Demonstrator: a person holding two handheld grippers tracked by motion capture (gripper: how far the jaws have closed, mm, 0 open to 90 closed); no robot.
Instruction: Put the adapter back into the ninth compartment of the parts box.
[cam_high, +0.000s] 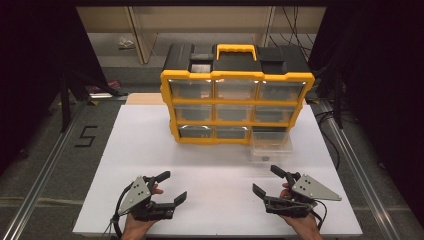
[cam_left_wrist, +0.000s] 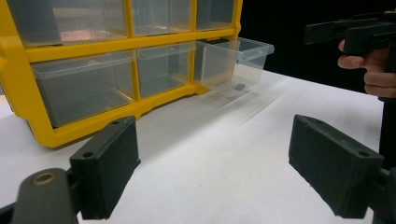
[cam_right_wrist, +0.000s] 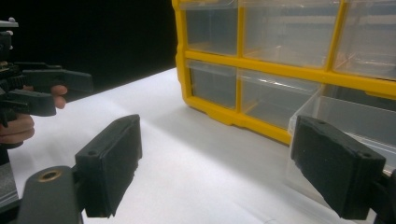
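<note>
Drawer: clear plastic drawer (cam_high: 271, 145) was pulled out of the bottom-right slot of the cabinet, right of frame centre in the high view; a small dark item (cam_left_wrist: 240, 87) lay on its floor, too small to identify.
Cabinet: yellow-and-black drawer cabinet (cam_high: 237, 100) stood upright at upper centre of the high view, three rows of three clear drawers, yellow handle (cam_high: 236, 50) on top; the other eight drawers sat flush.
Table: white table (cam_high: 150, 150) carried the cabinet toward its far edge.
Left gripper: left gripper (cam_high: 169, 187) was at lower left of the high view, jaws spread wide, nothing between them, well apart from the cabinet.
Right gripper: right gripper (cam_high: 266, 180) was at lower right, jaws spread wide and empty, pointing up-frame, near the drawer but not touching it.
Hands: each hand (cam_high: 134, 225) came in from the bottom edge.
Floor: a black "5" mark (cam_high: 86, 136) was at left of the table.
</note>
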